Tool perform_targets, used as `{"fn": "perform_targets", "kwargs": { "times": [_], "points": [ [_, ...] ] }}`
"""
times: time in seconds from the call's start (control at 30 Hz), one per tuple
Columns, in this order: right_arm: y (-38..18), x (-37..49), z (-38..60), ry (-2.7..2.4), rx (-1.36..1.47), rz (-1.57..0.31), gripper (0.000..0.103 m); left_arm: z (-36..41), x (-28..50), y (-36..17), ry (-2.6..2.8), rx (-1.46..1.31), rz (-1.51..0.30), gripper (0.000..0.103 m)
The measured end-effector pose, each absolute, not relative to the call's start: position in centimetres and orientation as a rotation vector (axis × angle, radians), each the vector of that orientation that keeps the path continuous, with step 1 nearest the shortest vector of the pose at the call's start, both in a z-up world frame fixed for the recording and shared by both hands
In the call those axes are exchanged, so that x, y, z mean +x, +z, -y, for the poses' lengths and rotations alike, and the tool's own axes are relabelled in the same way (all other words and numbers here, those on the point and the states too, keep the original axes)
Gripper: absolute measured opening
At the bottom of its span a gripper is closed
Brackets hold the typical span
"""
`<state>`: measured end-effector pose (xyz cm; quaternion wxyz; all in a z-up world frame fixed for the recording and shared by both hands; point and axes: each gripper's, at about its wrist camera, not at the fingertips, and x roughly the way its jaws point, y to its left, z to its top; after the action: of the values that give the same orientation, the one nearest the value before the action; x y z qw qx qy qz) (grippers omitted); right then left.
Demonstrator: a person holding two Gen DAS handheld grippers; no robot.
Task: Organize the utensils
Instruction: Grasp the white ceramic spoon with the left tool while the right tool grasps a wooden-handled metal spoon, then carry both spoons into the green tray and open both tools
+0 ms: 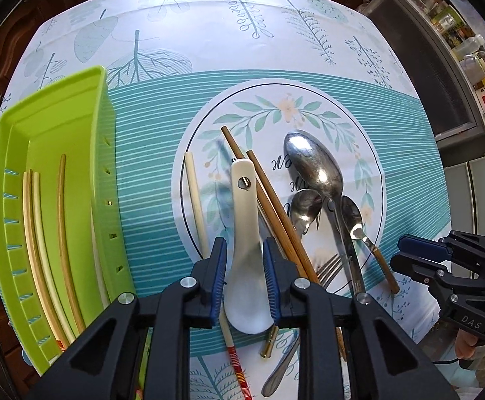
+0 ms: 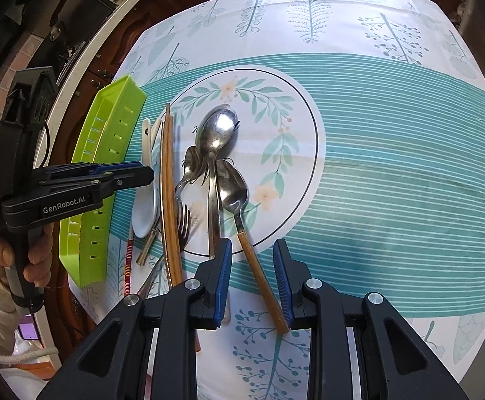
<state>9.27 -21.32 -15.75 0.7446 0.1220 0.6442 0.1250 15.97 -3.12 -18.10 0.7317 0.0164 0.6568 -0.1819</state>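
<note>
left claw [image 1: 244, 286] straddling the white ceramic soup spoon [image 1: 246, 250] on the leaf-print surface [image 1: 309, 33], blue pads right at its bowl edges but can't tell if really clamped. better to squeeze firm at the bowl's neck, lift straight up clear of the brown wooden chopsticks [image 1: 276, 213], then over to the lime green plastic tray [image 1: 55, 126]. right claw [image 2: 252, 280] slightly parted over the wooden-handled spoon [image 2: 242, 206], gripping nothing.
</note>
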Motion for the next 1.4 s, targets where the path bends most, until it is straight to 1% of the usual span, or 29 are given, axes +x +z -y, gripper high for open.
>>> {"fn": "perform_targets", "kwargs": {
  "times": [0.37, 0.67, 0.83, 0.9, 1.0, 1.1, 1.17, 1.27, 1.4],
  "points": [
    [-16.0, 9.7, 20.1, 0.287, 0.231, -1.415, 0.026, 3.4, 16.5, -18.8, -0.419, 0.044, -1.459, 0.02],
    [-16.9, 9.4, 19.8, 0.291, 0.193, -1.427, 0.026, 4.3, 16.7, -19.2, -0.386, 0.063, -1.455, 0.008],
    [-17.2, 9.4, 18.7, 0.29, 0.127, -1.424, 0.026, 4.2, 16.7, -19.2, -0.367, 0.05, -1.448, 0.006],
    [-17.3, 9.5, 18.2, 0.285, 0.095, -1.421, 0.026, 4.0, 16.7, -19.0, -0.361, 0.042, -1.443, 0.002],
    [-17.4, 9.7, 17.4, 0.277, 0.044, -1.419, 0.026, 3.8, 16.5, -18.9, -0.354, 0.037, -1.455, 0.002],
    [-17.7, 9.8, 16.5, 0.266, -0.015, -1.419, 0.02, 3.5, 16.3, -18.8, -0.351, 0.036, -1.462, 0.002],
    [-18.1, 9.7, 16.0, 0.264, -0.041, -1.425, 0.01, 3.3, 16.1, -18.8, -0.348, 0.032, -1.469, 0.002],
    [-18.1, 9.6, 15.7, 0.258, -0.049, -1.422, 0.006, 3.1, 15.7, -18.7, -0.343, 0.025, -1.479, 0.002],
    [-17.9, 9.4, 16.5, 0.232, 0.029, -1.436, 0.006, 2.5, 14.9, -17.9, -0.344, 0.007, -1.473, 0.002]
  ]
}}
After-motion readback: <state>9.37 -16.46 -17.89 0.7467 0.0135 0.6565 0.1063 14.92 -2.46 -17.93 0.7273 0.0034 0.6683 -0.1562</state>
